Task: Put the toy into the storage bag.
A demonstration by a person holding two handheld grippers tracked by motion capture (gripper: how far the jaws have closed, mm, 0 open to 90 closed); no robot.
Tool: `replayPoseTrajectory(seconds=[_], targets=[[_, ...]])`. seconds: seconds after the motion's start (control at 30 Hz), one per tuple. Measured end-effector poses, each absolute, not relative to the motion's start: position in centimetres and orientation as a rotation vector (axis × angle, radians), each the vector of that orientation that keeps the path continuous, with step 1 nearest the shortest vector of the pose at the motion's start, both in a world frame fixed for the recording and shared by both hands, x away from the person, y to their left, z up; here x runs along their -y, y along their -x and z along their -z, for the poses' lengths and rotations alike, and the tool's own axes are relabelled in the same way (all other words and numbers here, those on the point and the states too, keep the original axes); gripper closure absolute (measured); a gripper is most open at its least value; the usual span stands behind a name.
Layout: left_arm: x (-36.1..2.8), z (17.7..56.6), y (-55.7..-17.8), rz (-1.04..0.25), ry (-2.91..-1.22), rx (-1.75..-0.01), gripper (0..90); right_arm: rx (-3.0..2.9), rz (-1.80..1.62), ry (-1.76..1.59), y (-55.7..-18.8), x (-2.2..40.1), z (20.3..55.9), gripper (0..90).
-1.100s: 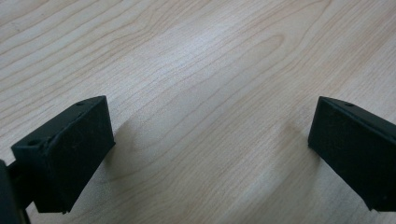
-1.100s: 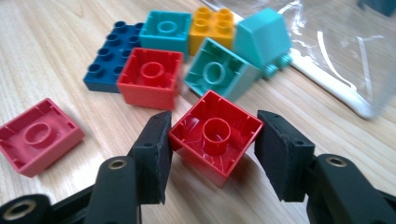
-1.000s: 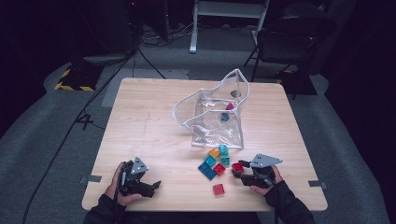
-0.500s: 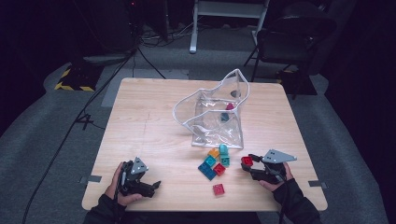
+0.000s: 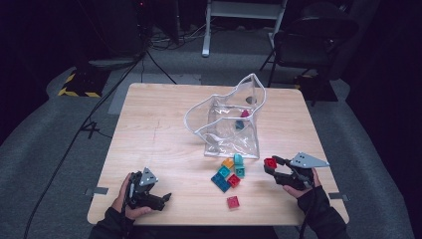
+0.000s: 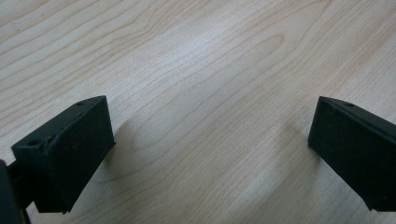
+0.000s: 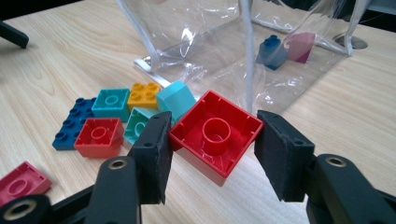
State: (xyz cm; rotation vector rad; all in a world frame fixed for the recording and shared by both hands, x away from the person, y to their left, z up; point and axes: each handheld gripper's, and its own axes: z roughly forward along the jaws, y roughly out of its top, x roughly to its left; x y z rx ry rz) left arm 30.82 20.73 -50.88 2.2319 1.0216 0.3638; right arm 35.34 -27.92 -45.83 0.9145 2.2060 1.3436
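While the left tongs (image 6: 205, 154) gape, the right tongs (image 7: 212, 154) clench a red brick (image 7: 215, 134) — square, hollow underside showing

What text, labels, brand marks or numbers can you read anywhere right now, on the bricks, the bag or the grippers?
None: no legible text in any view.
Red brick in the right gripper: hollow underside shown, no lettering visible.
Loose bricks on the table: studs too small and blurred to read any mark.
Clear bag: no print seen.
Left gripper: plain black pads, no label.
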Motion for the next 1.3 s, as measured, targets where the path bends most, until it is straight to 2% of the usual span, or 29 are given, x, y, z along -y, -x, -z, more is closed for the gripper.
replayPoseTrajectory(seconds=[0.57, 1.3], targets=[[-20.7, 50.9, -30.8, -0.366, -2.233, -1.022, 0.5, -2.110, -1.362, -0.897, -37.1, 28.5, 41.3, 47.9], [-20.7, 50.9, -30.8, -0.364, -2.234, -1.021, 0.4, -2.044, -1.378, -0.796, -39.3, 26.3, 35.6, 47.9]])
